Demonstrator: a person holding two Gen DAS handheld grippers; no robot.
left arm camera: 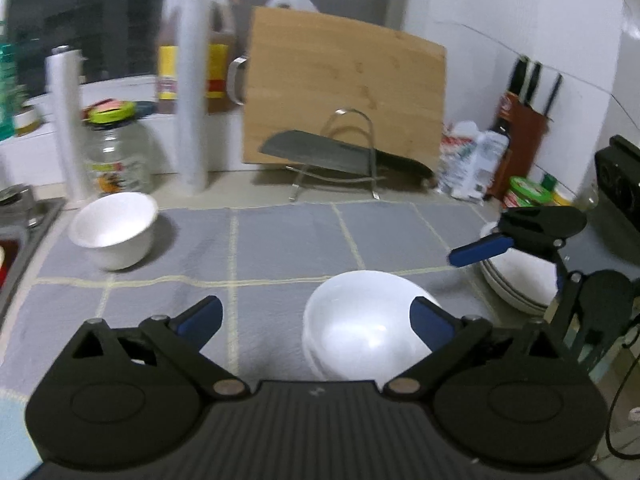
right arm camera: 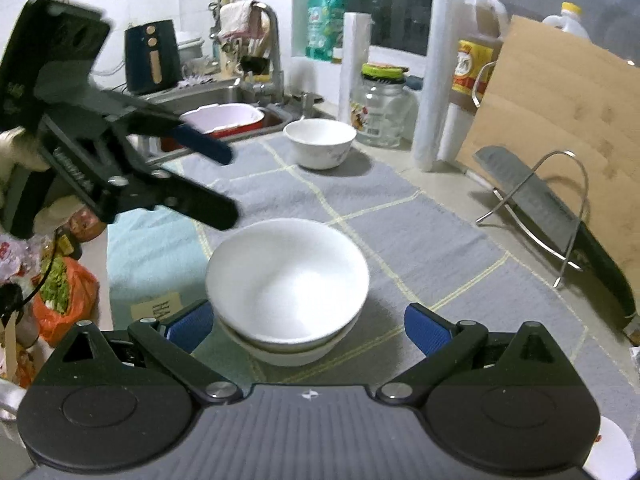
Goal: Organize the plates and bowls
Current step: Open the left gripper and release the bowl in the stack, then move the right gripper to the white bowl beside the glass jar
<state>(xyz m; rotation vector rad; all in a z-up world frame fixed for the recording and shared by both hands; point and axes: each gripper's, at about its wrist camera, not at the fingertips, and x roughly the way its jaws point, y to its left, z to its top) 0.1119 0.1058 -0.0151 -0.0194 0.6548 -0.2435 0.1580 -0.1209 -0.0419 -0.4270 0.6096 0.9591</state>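
Two plain white glazed bowls [right arm camera: 287, 288] sit nested, the upper slightly tilted, on the grey checked cloth mat [right arm camera: 400, 216]. A third white bowl [right arm camera: 320, 142] stands empty near the sink, well apart. The left gripper [left arm camera: 316, 316] and right gripper [right arm camera: 308, 326] both stand spread wide, pinching nothing. White plates [left arm camera: 516, 280] lie stacked at the mat's right edge.

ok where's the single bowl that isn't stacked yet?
The single bowl stands upright at the far end of the grey mat, near the sink and in front of the glass jar; it appears upper-left in the left wrist view.
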